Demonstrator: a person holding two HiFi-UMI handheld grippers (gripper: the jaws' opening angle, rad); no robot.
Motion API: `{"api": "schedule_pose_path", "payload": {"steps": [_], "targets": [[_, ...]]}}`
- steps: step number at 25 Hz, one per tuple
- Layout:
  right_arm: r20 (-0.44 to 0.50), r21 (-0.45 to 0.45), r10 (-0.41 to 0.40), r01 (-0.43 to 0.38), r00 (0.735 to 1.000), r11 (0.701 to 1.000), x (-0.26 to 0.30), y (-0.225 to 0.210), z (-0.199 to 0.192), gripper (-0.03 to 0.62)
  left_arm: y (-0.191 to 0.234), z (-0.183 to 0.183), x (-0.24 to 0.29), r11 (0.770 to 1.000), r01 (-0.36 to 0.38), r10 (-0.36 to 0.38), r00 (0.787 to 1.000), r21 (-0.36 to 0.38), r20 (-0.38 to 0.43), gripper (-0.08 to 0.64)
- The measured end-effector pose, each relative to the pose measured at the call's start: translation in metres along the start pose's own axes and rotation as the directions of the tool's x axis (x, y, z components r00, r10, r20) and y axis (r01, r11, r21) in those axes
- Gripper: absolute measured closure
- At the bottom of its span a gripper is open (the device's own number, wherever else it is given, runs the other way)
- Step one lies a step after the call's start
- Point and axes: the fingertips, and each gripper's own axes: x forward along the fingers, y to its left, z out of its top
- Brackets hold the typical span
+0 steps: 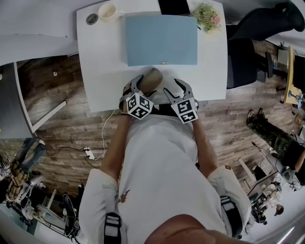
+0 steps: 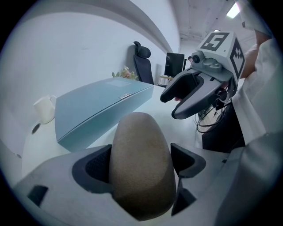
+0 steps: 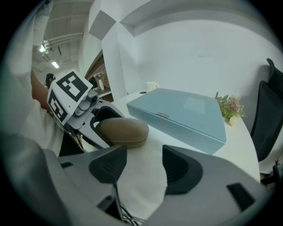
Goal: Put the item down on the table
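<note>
A brown oval case (image 1: 152, 79) (image 2: 141, 167) sits between the jaws of my left gripper (image 1: 146, 85) (image 2: 141, 164), which is shut on it. It hangs low over the white table (image 1: 105, 71) near the front edge; contact with the tabletop cannot be told. In the right gripper view the case (image 3: 123, 131) lies level, with the left gripper (image 3: 95, 120) behind it. My right gripper (image 1: 174, 88) (image 3: 143, 165) is open and holds nothing, just right of the case. It also shows in the left gripper view as the right gripper (image 2: 177, 100), jaws apart.
A flat light-blue box (image 1: 161, 39) (image 2: 97, 108) (image 3: 181, 112) lies just beyond the case. A white mug (image 1: 107, 11) and a round lid (image 1: 92, 19) stand at the far left, a flower pot (image 1: 208, 17) at the far right. A black chair (image 1: 248, 52) is right of the table.
</note>
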Motion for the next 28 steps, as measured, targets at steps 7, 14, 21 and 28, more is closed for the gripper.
{"api": "schedule_pose_path", "payload": {"steps": [7,14,21,28], "targets": [[0.03,-0.009,-0.02,0.02,0.999,1.0,-0.005,0.0,0.01,0.336,0.004,0.012,-0.013,1.0,-0.03,0.03,0.998,0.002,0.047,0.14],[0.109,-0.021,-0.051,0.053,0.993,0.998,-0.018,-0.004,0.039,0.333,0.017,0.044,-0.042,0.995,-0.096,0.094,0.983,0.001,0.161,0.174],[0.244,-0.026,-0.108,0.118,0.964,0.993,-0.043,-0.02,0.087,0.328,0.044,0.098,-0.087,0.98,-0.189,0.197,0.922,-0.058,0.333,0.21],[0.391,-0.031,-0.17,0.198,0.905,0.98,-0.083,-0.034,0.145,0.333,0.06,0.153,-0.142,0.957,-0.27,0.288,0.821,-0.108,0.492,0.256]]}}
